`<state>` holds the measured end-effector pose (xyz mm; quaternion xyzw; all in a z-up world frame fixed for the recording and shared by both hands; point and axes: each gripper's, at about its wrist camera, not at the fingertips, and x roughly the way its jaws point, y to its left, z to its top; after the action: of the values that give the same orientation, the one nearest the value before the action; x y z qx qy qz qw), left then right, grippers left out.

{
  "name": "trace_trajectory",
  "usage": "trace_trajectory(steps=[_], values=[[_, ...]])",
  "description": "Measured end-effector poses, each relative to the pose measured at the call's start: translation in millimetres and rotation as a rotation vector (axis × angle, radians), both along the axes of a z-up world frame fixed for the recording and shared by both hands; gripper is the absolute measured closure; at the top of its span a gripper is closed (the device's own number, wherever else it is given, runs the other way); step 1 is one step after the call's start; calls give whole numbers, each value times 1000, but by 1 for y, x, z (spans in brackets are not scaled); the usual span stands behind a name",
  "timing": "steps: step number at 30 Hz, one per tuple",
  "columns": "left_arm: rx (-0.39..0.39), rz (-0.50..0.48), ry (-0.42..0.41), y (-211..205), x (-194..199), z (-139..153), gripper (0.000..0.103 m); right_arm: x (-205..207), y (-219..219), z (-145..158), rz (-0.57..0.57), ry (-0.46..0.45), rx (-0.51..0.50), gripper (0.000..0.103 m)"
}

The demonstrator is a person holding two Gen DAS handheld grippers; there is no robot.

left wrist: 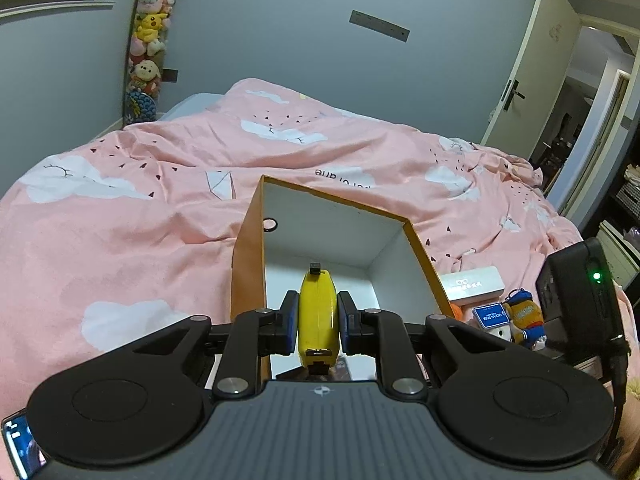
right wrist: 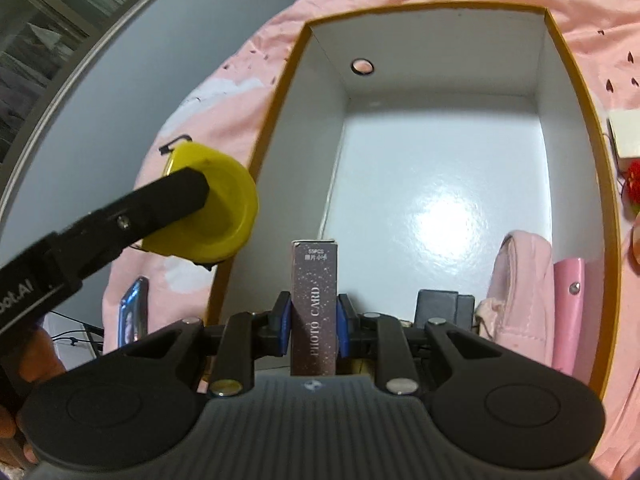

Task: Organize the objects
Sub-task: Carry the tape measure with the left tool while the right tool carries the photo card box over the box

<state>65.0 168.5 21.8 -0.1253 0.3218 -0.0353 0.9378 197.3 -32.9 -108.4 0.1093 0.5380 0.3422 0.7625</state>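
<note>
The left gripper clamps a yellow tape measure edge-on, held by the left wall of the orange box on the pink duvet. The right gripper pinches a dark photo card box upright over the box's near end, where a pink pouch and pink case lean at the right wall

Left tool and right tool (both tilted downward) seemingly clamped tight.
</note>
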Motion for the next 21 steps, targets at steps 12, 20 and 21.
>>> trace_trajectory(steps=[12, 20, 21], values=[[-8, 2, 10, 7, 2, -5, 81, -3, 10, -15, 3, 59, -48, 76], [-5, -2, 16, 7, 3, -6, 81, -1, 5, -11, 39, 77, -33, 72], [-5, -3, 17, 7, 3, -6, 81, -1, 3, -10, 46, 71, -35, 73]])
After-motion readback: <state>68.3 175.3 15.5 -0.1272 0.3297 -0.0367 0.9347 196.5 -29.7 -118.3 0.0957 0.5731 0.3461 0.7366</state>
